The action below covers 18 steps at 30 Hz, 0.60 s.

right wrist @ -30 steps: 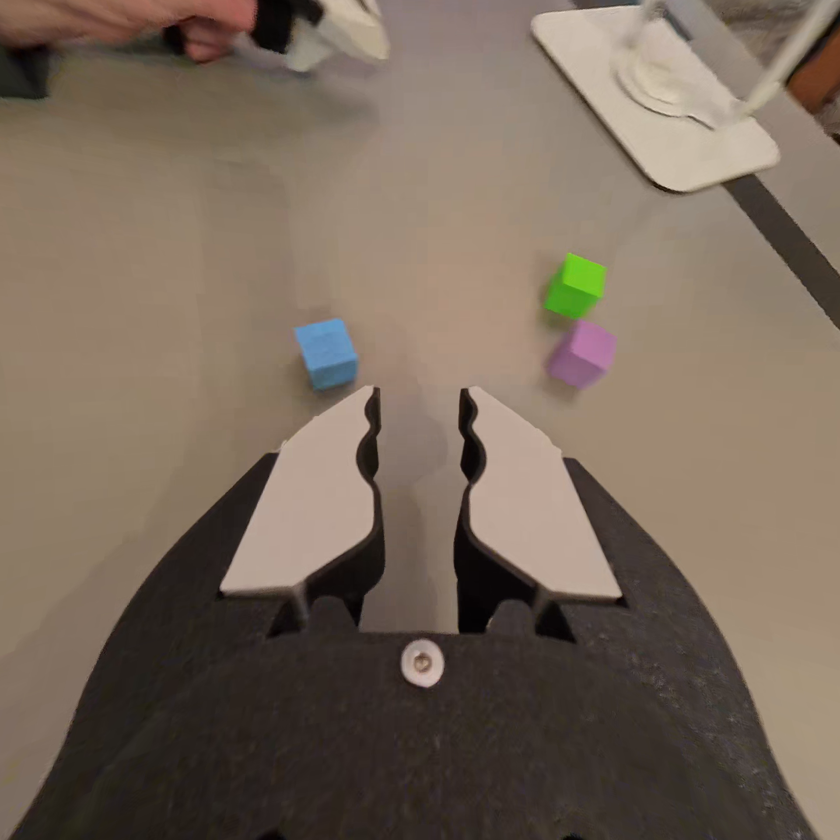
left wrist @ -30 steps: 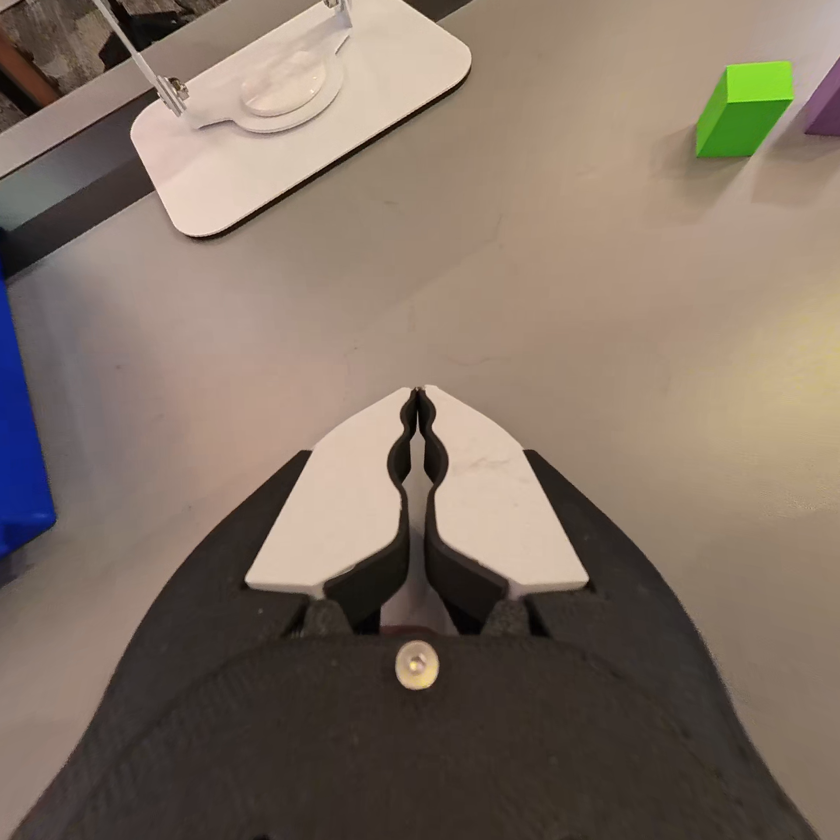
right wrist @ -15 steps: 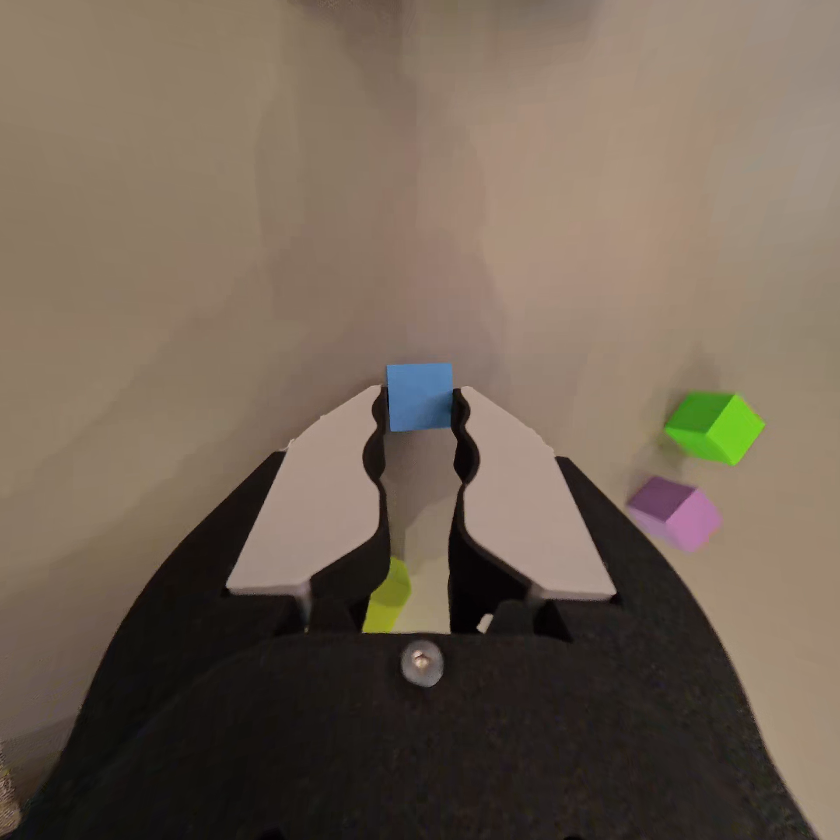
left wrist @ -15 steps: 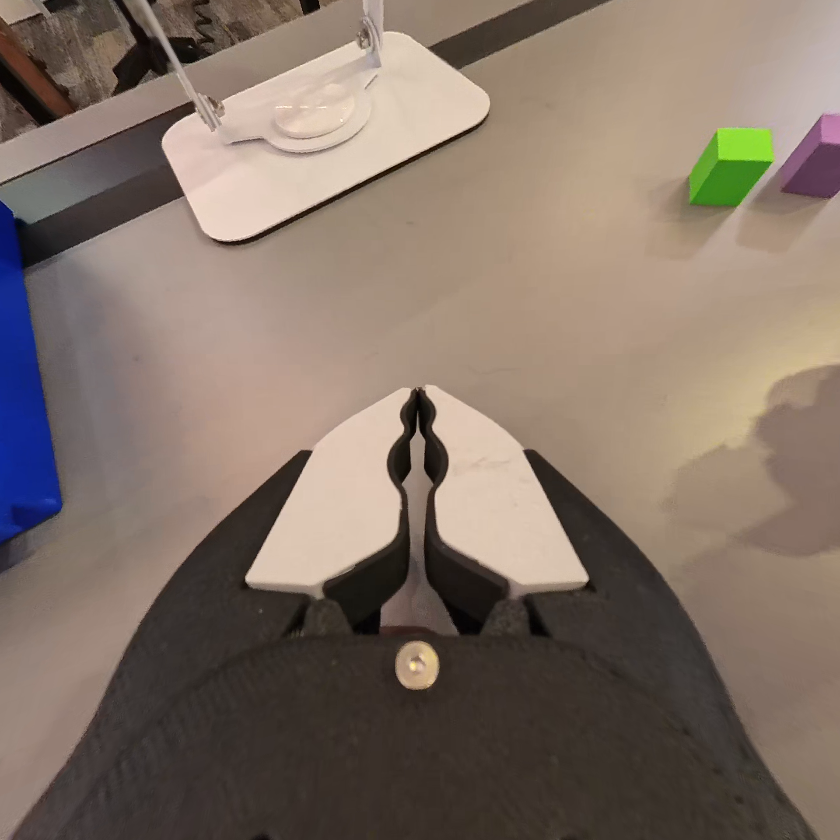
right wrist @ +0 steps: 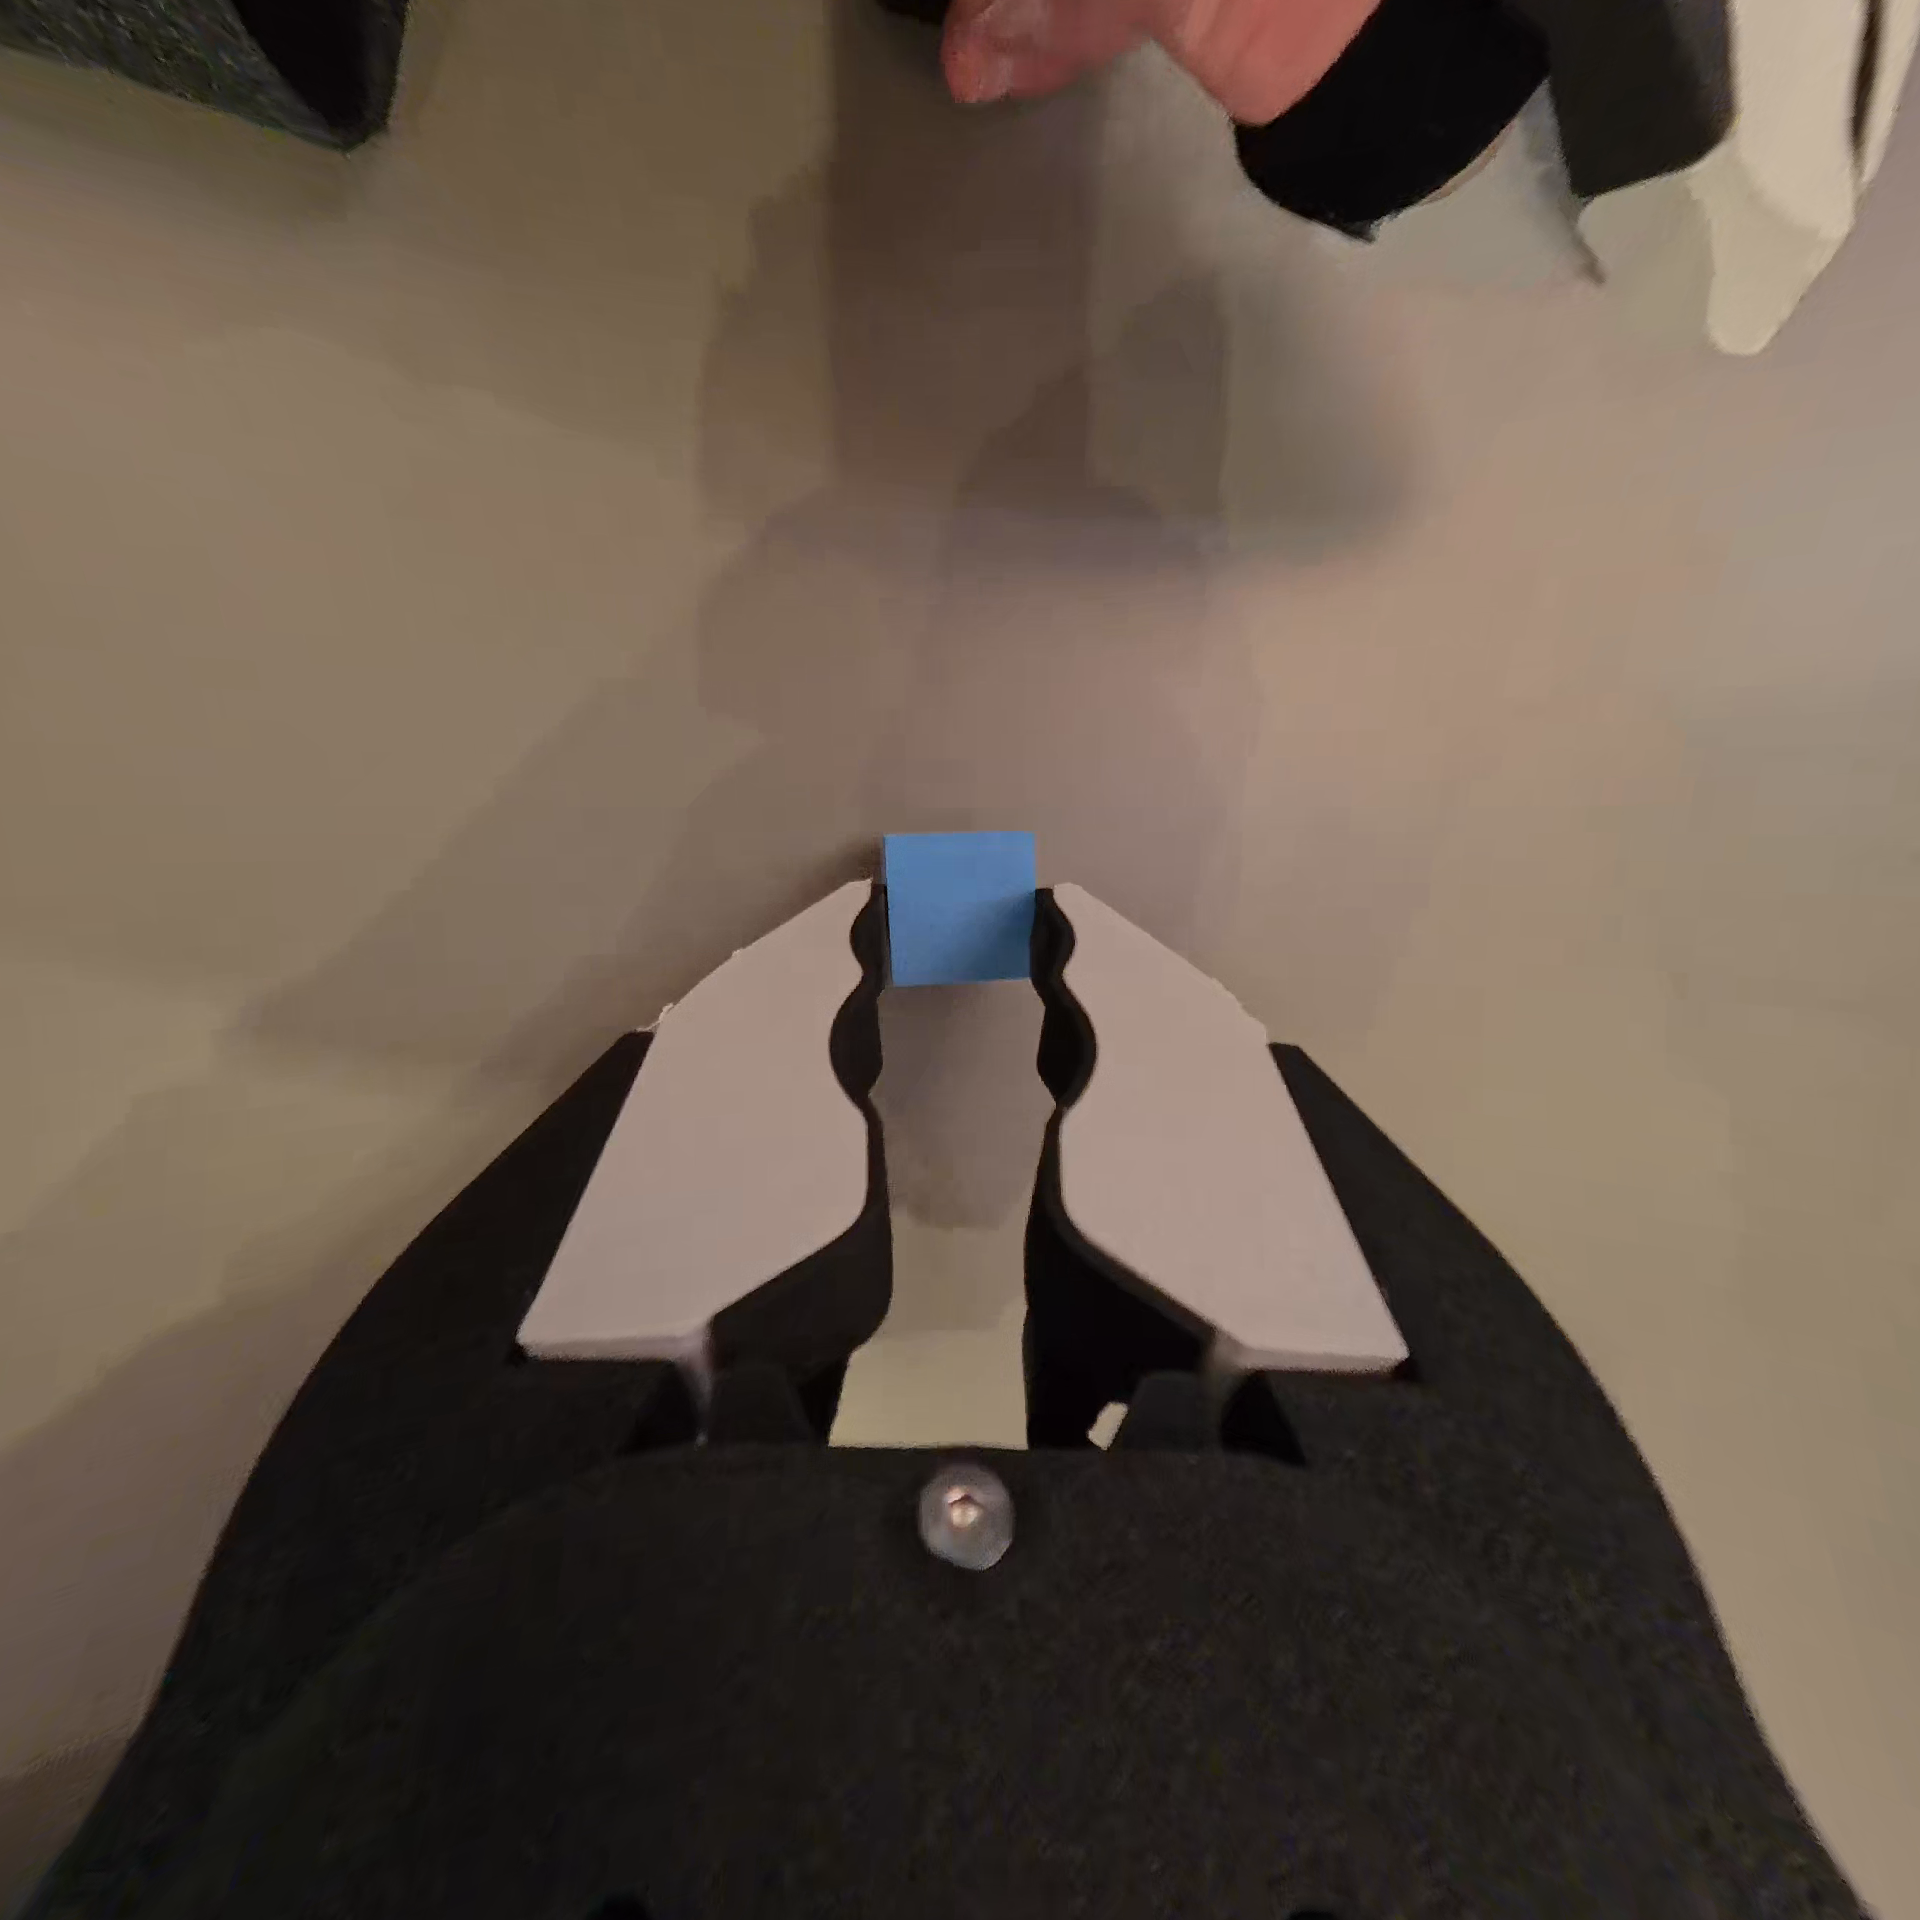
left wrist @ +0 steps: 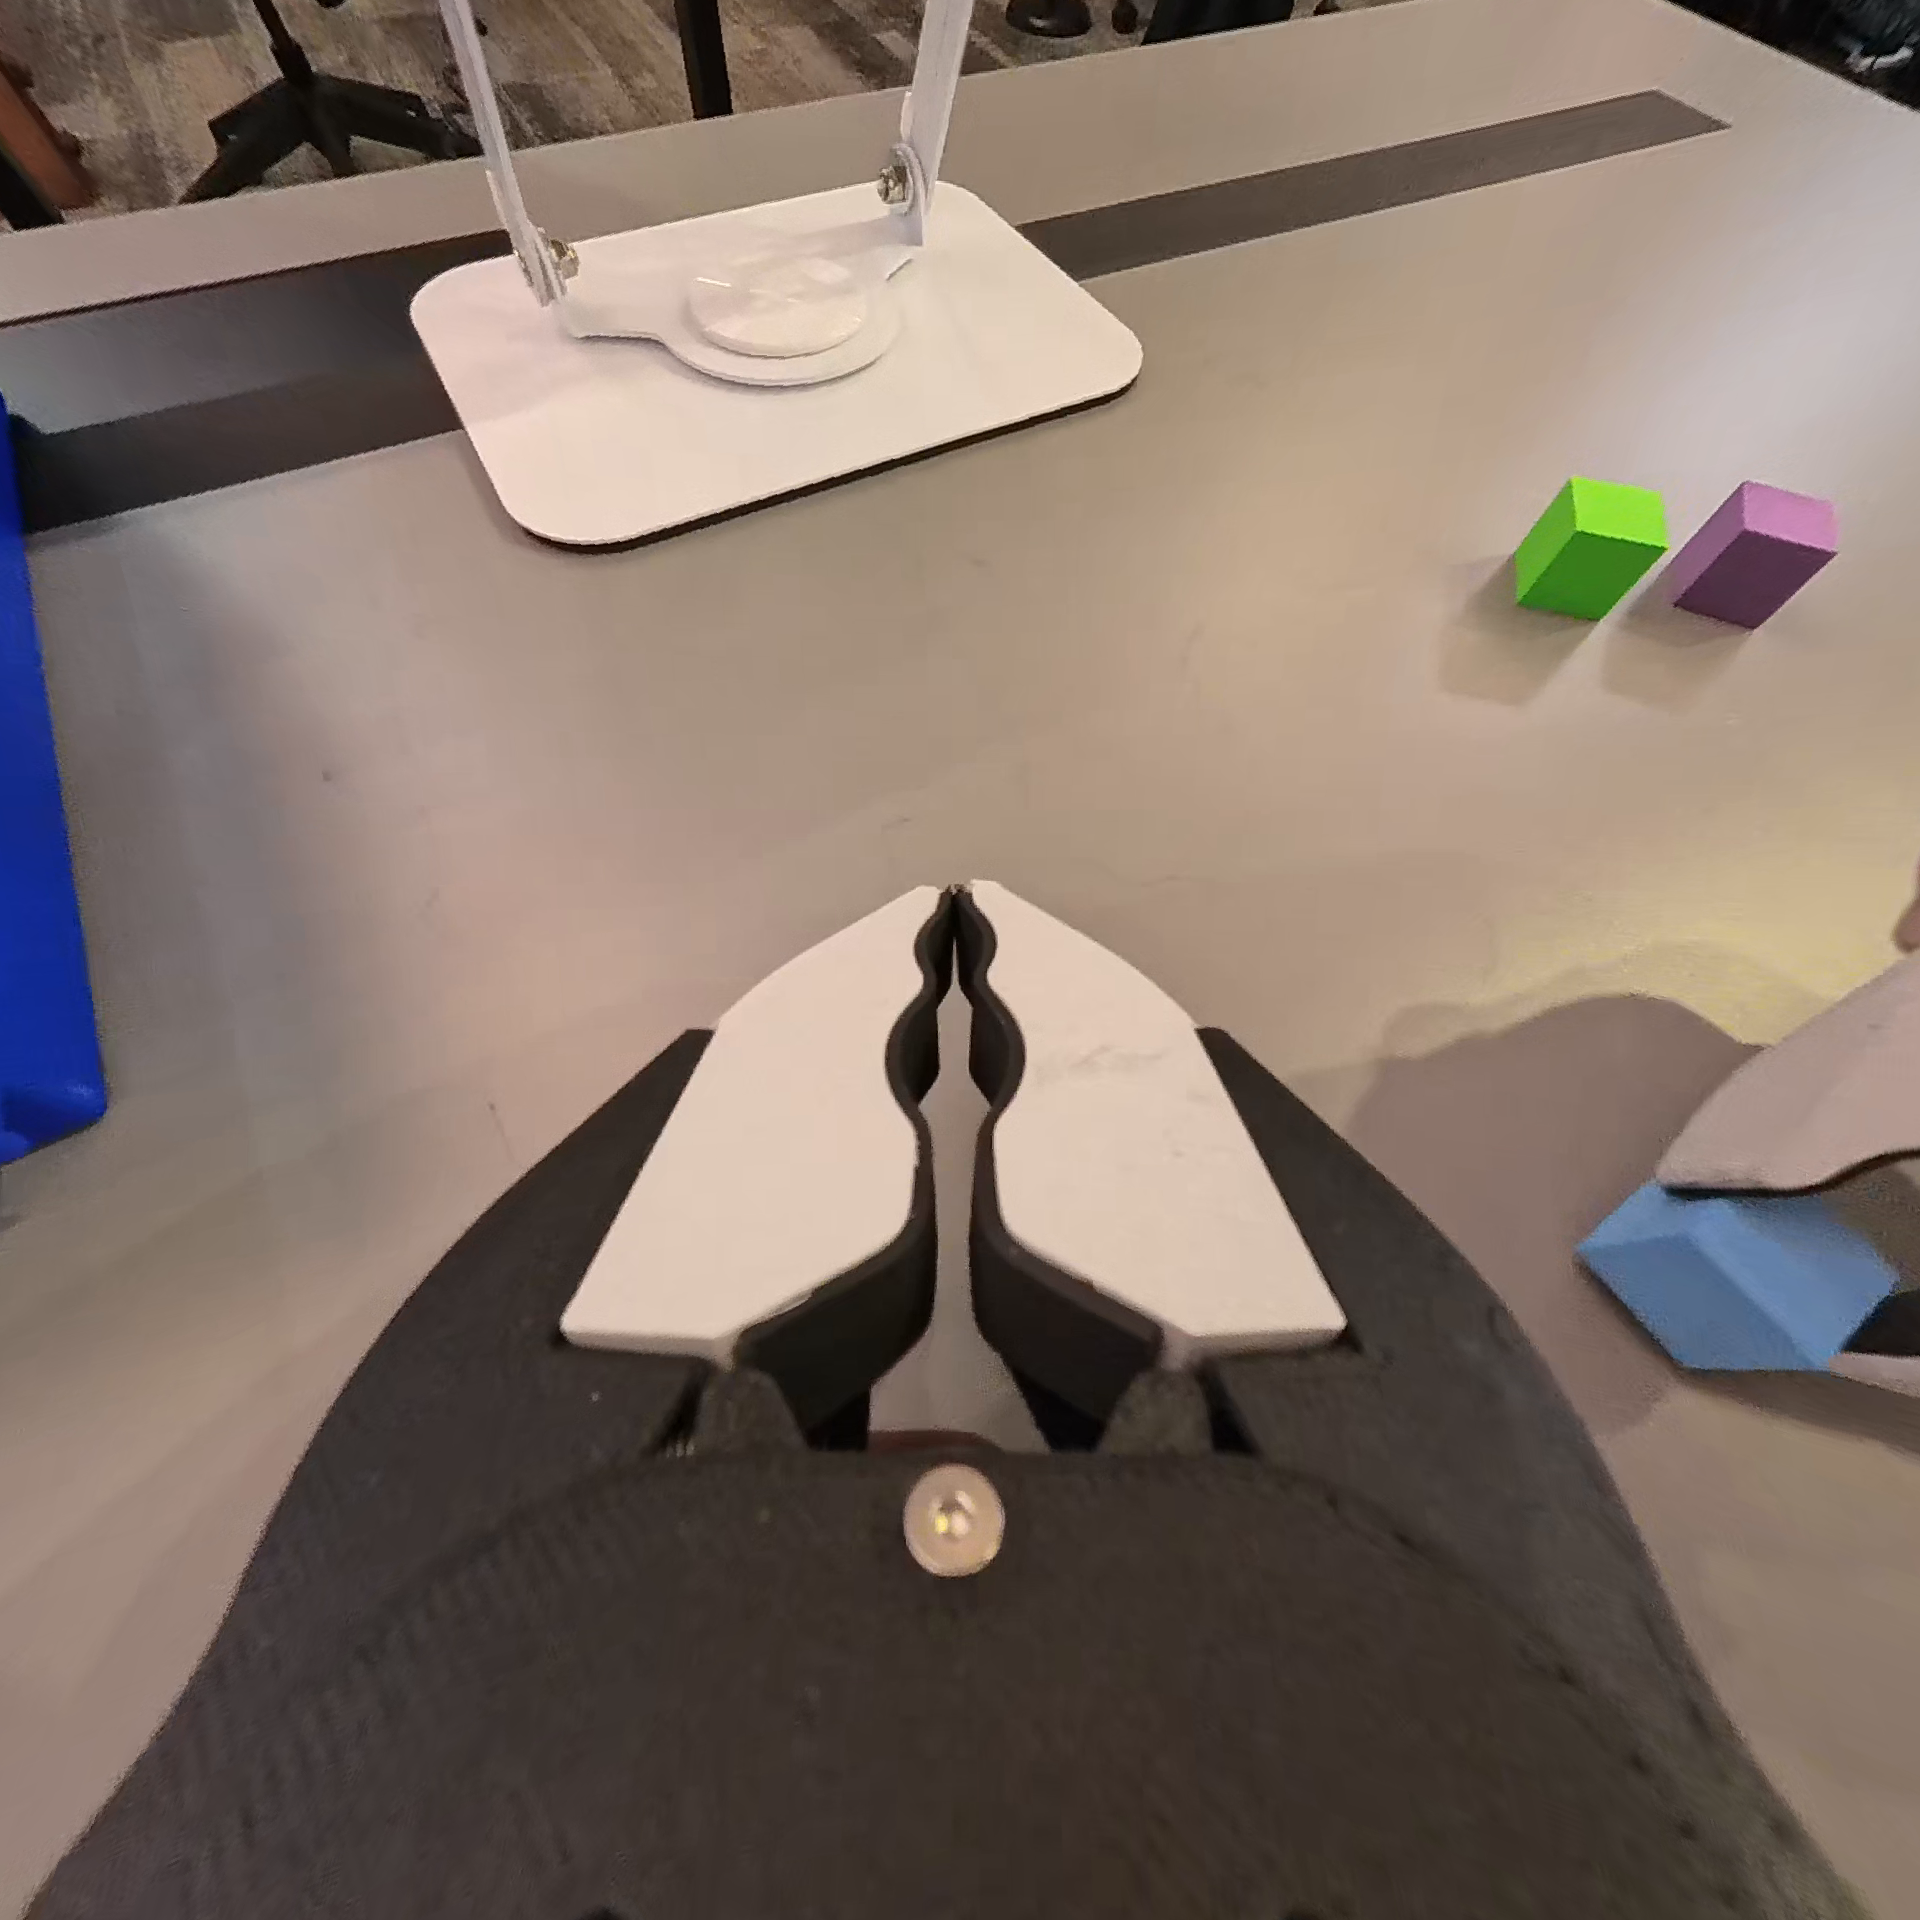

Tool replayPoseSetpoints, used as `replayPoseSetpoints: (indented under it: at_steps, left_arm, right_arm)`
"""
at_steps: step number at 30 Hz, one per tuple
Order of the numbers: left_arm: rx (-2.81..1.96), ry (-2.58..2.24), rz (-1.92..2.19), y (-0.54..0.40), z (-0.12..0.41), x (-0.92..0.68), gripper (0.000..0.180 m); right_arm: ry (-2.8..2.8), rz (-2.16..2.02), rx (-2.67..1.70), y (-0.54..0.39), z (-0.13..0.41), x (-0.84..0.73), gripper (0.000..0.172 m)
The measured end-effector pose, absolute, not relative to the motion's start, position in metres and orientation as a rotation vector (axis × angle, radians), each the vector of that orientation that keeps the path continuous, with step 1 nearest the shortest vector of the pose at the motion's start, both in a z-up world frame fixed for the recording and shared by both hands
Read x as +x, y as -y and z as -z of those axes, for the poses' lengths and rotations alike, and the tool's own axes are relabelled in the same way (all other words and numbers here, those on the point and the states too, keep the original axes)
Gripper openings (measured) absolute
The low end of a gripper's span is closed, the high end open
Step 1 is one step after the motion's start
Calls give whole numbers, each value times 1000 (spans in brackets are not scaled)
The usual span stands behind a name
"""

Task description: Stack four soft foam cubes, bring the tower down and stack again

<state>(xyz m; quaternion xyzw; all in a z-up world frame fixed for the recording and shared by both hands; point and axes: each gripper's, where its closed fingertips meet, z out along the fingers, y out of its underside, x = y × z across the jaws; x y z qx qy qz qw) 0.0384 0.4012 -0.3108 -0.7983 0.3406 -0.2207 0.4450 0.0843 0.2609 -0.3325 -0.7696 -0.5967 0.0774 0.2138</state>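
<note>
Now the right gripper [right wrist: 961, 904] has come down and pinches the blue cube [right wrist: 959, 909] on the table [right wrist: 416, 623]; left gripper [left wrist: 954, 894] is closed, empty; squeezing hard could squash it crooked.

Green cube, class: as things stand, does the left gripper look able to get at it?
Probably yes. The green cube sits in the open on the grey table, beside the purple cube, with bare tabletop between it and the left gripper. But the gripper's fingers are shut and would have to open first.
</note>
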Motion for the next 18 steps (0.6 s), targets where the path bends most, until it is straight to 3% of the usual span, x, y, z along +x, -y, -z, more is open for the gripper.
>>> replayPoseSetpoints:
  at_steps: [4, 7, 12, 18]
  left_arm:
    - [-1977, -853, 549, -400, 311, 39, 0]
    - [-1976, -857, 549, -400, 311, 39, 0]
    - [-1979, -849, 565, -400, 311, 39, 0]
    - [-1982, -877, 529, -399, 313, 41, 0]
  right_arm:
    - [1645, -233, -2146, -260, 339, 83, 26]
    - [1621, -244, -2152, -257, 330, 89, 49]
    - [1447, -169, -2170, -243, 290, 146, 46]
    - [1266, -113, -2377, -189, 301, 239, 45]
